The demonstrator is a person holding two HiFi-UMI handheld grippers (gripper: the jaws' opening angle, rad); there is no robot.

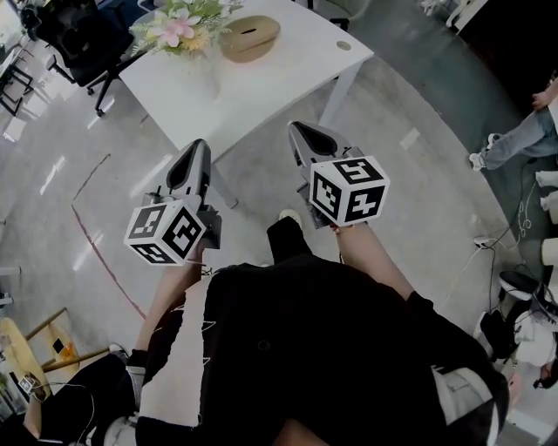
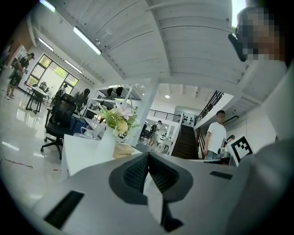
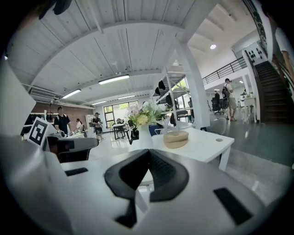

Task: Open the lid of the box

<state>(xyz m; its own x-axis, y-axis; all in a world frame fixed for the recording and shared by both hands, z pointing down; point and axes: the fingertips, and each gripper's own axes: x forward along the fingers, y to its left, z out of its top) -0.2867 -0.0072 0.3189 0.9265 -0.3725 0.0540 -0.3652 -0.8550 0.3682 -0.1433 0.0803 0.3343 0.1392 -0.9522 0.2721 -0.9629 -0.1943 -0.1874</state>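
Oval tan wooden box (image 1: 249, 38) sits lid-on at far side of white table (image 1: 288, 78), just beside pink-and-green flower bouquet (image 1: 179, 26), well apart from both tongs. Left tongs (image 2: 148, 158) and right tongs (image 3: 148, 155) clenched, empty. Risks: the reach clips the bouquet; unbraced box lifts with its lid.

On my head feed, the left gripper (image 1: 199, 146) and the right gripper (image 1: 298, 131) are grey tapered wedges at mid-frame. Each carries a white cube printed with black square markers, the left cube (image 1: 166, 232) and the right cube (image 1: 349, 189). Their own cameras show pale grey shells with dark rectangular slots (image 2: 64, 209), black ribbed pads (image 2: 134, 173) on the left and matching pads (image 3: 161, 170) on the right. The person wears a black top (image 1: 331, 340) filling the lower frame, a black trouser leg (image 1: 286, 242) and a pale shoe (image 1: 290, 215).
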